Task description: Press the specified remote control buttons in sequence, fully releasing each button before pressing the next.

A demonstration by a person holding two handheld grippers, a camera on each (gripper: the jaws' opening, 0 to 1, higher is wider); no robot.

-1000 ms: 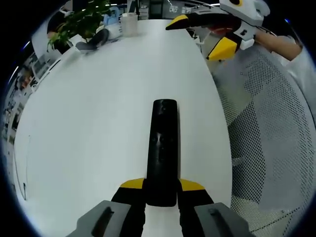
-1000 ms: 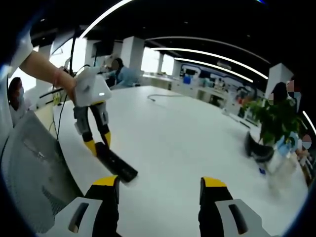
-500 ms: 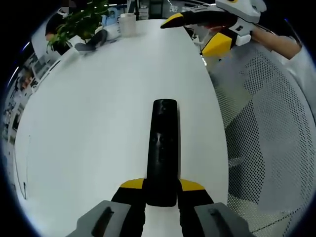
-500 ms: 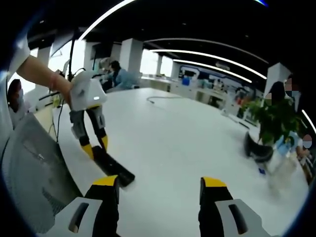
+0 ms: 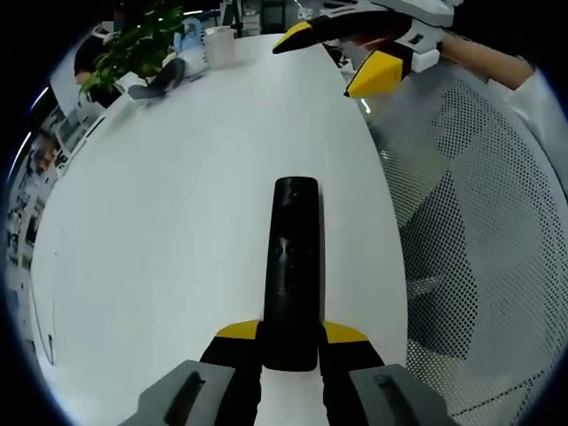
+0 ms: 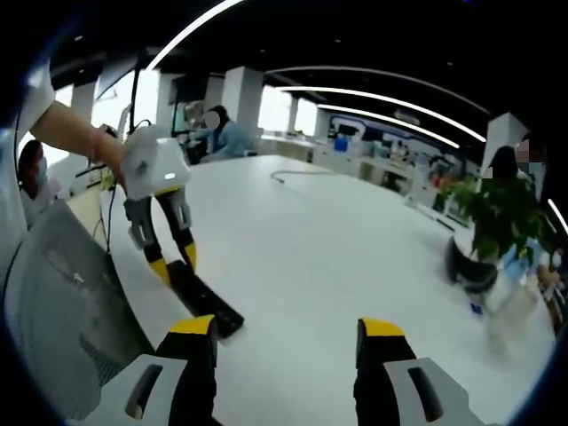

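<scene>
Two hand-held grippers work over a white worktop (image 5: 160,222). In the left gripper view, the left hand-held gripper (image 5: 290,342) is clenched on the near end of a black remote control (image 5: 294,257), its yellow-tipped jaws pressed against both sides; the remote control lies flat on the worktop, pointing away, close to the worktop's edge beside a mesh office chair (image 5: 479,266). The right hand-held gripper (image 5: 333,58) hangs in the air above the far edge, its jaws spread and grasping nothing. A potted plant (image 5: 133,44) and a white cup (image 5: 219,44) stand at the far end.

In the right gripper view, the right hand-held gripper's jaws rise well apart over bare worktop, with the left hand-held gripper standing over the remote control near the edge.
</scene>
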